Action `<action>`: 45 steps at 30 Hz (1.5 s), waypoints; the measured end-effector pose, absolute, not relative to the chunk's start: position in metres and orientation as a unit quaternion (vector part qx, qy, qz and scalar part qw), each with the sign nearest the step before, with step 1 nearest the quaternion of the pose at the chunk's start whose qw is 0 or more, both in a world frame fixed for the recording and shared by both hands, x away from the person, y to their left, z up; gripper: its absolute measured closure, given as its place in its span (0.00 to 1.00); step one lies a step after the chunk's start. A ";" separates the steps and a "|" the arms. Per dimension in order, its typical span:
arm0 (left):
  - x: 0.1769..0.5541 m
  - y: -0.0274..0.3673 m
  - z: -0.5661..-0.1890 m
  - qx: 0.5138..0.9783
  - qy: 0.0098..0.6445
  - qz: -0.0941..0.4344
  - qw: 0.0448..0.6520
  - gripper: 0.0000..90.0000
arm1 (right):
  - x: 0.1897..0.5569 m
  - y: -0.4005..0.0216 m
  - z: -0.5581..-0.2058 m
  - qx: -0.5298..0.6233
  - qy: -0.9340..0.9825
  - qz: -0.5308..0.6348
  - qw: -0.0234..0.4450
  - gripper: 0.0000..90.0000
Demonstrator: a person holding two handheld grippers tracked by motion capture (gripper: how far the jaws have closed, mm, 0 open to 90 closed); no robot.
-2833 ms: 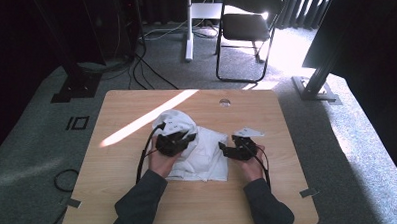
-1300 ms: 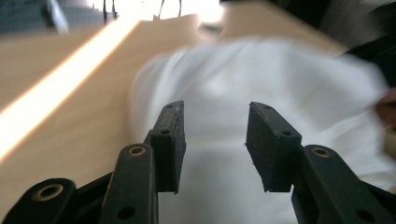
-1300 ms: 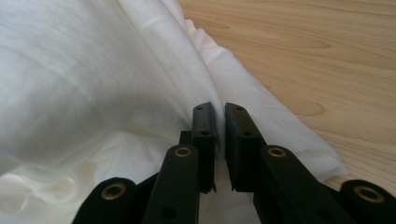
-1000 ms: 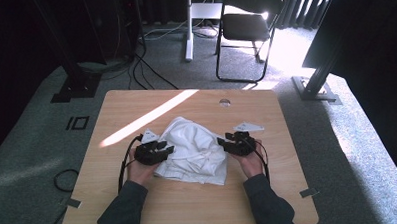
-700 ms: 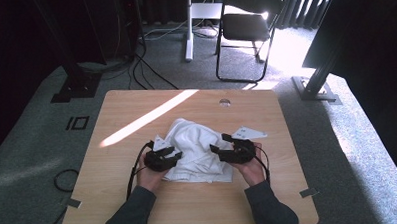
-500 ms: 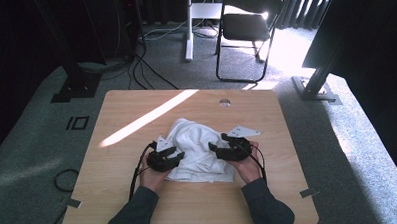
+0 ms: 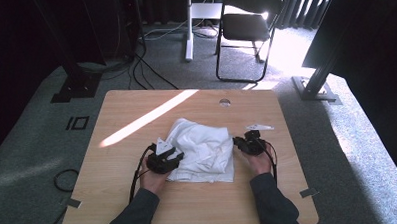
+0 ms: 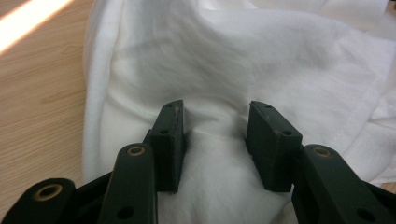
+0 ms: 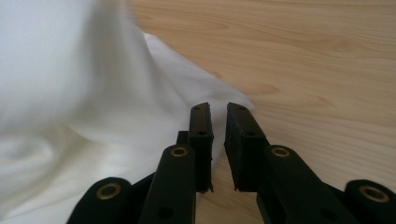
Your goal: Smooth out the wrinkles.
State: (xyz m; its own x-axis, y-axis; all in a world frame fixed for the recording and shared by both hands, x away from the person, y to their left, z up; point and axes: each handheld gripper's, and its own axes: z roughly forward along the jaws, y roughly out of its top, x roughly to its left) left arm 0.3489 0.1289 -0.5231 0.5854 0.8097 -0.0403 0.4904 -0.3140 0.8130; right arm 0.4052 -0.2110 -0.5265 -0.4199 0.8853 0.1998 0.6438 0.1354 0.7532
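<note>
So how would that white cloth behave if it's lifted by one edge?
The white cloth would probably drape limply: it lies in soft folds and bunches between the left tool's open jaws. It looks thin, so likely light. A push would probably wrinkle it on the table rather than slide it whole.

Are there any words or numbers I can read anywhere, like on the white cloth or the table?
None: the white cloth and the wooden table bear no words or numbers.
The small white paper piece on the table is too small to read.
</note>
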 end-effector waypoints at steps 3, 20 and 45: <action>0.348 0.128 -0.523 0.786 0.414 0.195 0.416 0.63 | 0.392 -0.212 -0.514 0.502 0.729 0.441 0.151 0.74; 0.338 0.127 -0.516 0.773 0.420 0.208 0.428 0.56 | 0.331 -0.137 -0.511 0.354 0.815 0.439 0.130 0.82; 0.301 0.190 -0.498 0.777 0.408 0.219 0.427 0.54 | 0.295 -0.189 -0.489 0.373 0.770 0.475 0.205 0.65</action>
